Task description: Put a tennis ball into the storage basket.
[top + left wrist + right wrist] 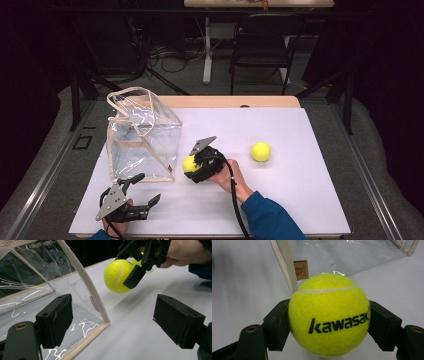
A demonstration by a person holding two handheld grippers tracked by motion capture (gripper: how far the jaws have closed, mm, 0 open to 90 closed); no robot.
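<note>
Beside the clear bag (142, 137) on the white surface (300, 200), the right hand-held gripper (192, 165) clamps a yellow tennis ball (329, 315) across its middle, clear of the surface, while the left hand-held gripper (145, 190) hangs spread and empty near the bag's front corner. Risk, as judged: felt is gripped on a narrow band, so a tilt could roll it free, and the soft bag rim could fold if struck. A second ball (261, 151) lies well apart; the bag's mouth width is hard to judge through glare.

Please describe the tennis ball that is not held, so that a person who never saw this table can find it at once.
Start from the clear plastic bag on the left part of the white table. Go right, past the right gripper clamping one yellow ball. The free tennis ball lies alone farther right, with nothing touching it.
</note>
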